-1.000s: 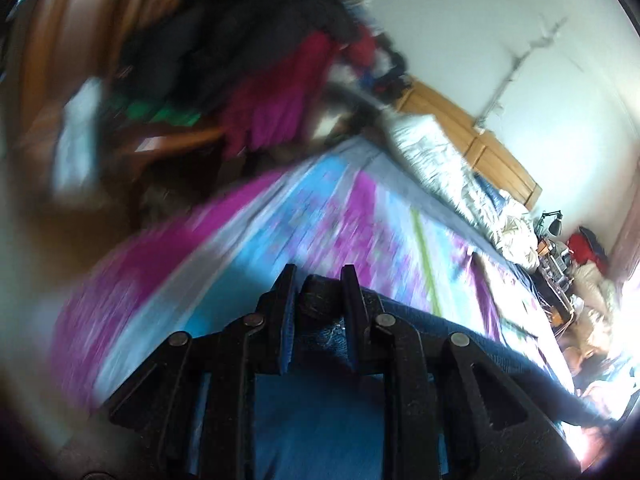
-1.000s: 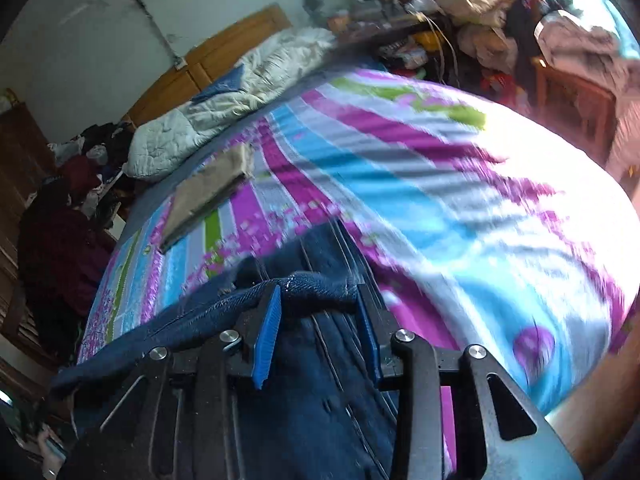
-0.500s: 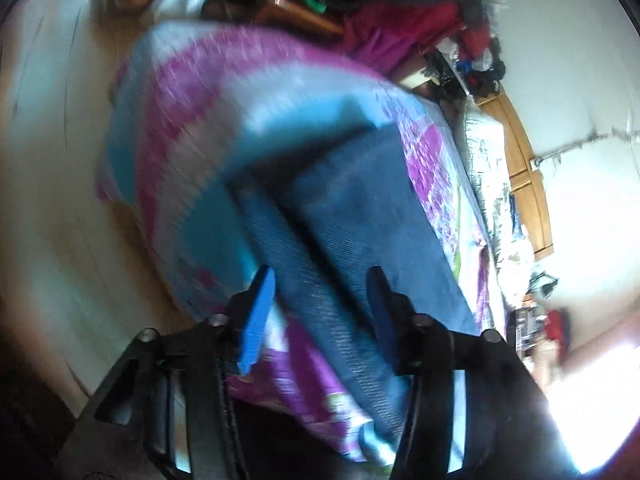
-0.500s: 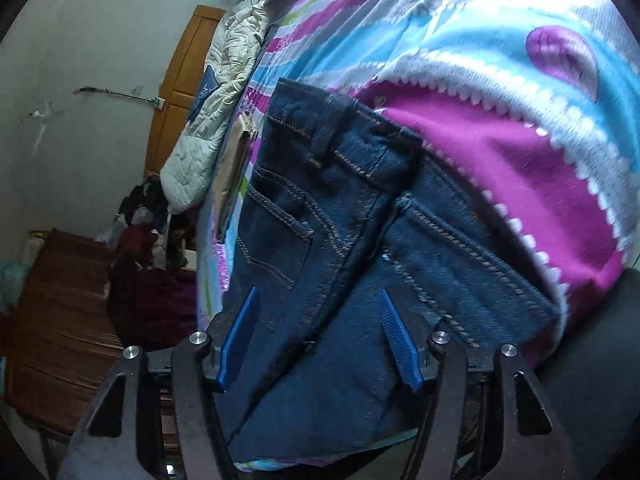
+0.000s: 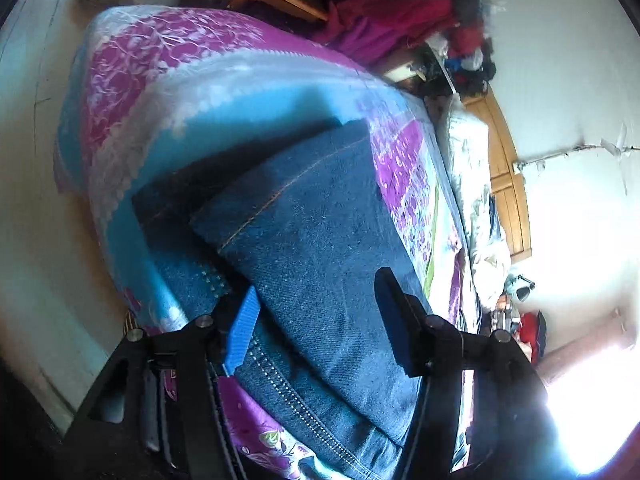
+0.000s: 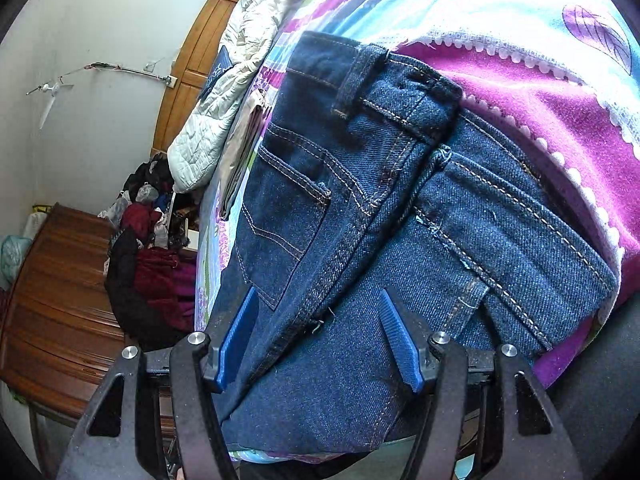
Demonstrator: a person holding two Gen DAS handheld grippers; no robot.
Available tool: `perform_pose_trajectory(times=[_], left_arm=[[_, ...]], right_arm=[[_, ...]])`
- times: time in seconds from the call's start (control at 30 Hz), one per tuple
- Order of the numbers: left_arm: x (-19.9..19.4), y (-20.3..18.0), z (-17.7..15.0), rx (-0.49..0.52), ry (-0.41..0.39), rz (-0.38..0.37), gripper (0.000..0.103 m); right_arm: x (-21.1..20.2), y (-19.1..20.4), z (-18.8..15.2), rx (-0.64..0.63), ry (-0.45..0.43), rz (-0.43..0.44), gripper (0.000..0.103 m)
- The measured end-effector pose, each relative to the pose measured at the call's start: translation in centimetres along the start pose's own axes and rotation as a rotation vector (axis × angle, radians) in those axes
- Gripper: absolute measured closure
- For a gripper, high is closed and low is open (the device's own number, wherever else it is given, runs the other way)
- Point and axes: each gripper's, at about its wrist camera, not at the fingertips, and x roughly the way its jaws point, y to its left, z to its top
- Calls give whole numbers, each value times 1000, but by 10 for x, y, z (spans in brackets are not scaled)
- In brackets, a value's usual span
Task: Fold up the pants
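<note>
Near the bed's [image 5: 208,92] foot edge lay the folded jeans [image 6: 360,208]; both the left gripper [image 5: 320,320] and right gripper [image 6: 320,336] hovered with jaws released, seemingly touching nothing. A quilt [image 6: 216,120] lay beyond.

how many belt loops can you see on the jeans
2 in the right wrist view: one belt loop on the upper waistband, one lower right. The folded jeans may hide others.

Through my left wrist camera, daylight blows out the lower right corner to white glare; I think it's a window. The jeans [image 5: 320,240] cast a dark shadow on the bedspread [image 5: 168,80]. Both fisheye views bend at dark rims; the right wrist view is sharp.
</note>
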Motion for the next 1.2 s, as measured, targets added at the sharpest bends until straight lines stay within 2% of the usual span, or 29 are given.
perform_pose_trajectory(times=[0.07, 0.13, 0.2, 0.27, 0.3, 0.33, 0.37, 0.4, 0.43, 0.5, 0.57, 0.63, 0.87, 0.97, 1.0, 1.03, 1.07, 1.1, 1.2], left_arm=[[1, 0, 2, -35, -11, -45, 46], [-3, -3, 2, -30, -36, -102, 46], [0, -9, 3, 19, -46, -63, 44], [12, -5, 4, 17, -22, -13, 48], [15, -3, 3, 14, -23, 0, 65], [18, -3, 2, 25, -28, 23, 88], [19, -4, 2, 39, -32, 46, 96], [18, -4, 1, 47, -38, 50, 98], [17, -4, 1, 49, -47, 46, 98], [15, -3, 0, 55, -57, 47, 98], [16, -2, 1, 61, -56, 56, 98], [16, -2, 2, 58, -54, 63, 98], [20, -6, 5, 42, -52, 83, 98], [20, -6, 4, 34, -55, 95, 98], [21, -8, 5, 35, -55, 99, 98], [21, -9, 5, 41, -55, 105, 98], [22, -10, 5, 53, -54, 113, 98], [23, -12, 5, 66, -54, 121, 98], [23, -18, 8, 76, -53, 137, 99]], right_arm=[[1, 2, 1, -16, 0, -7, 36], [-1, 6, 2, -52, -4, -18, 36], [2, 11, 5, -87, -11, -26, 36], [8, 16, 7, -124, -15, -38, 36], [11, 18, 7, -142, -14, -44, 36], [13, 19, 7, -155, -13, -51, 36], [14, 20, 7, -168, -16, -57, 37], [15, 22, 5, -189, -24, -71, 40], [14, 24, 4, -231, -37, -110, 45], [14, 35, 0, -340, -76, -190, 46], [12, 28, 4, -361, -102, -214, 46], [12, 19, 11, -319, -122, -205, 52], [19, 13, 31, -288, -194, -190, 53], [18, -1, 45, -171, -241, -113, 55], [21, -6, 49, -137, -237, -110, 65], [26, -8, 51, -126, -221, -141, 86], [31, -8, 54, -133, -194, -179, 94], [34, -6, 56, -137, -181, -203, 95], [25, 17, 65, -180, -189, -203, 96]])
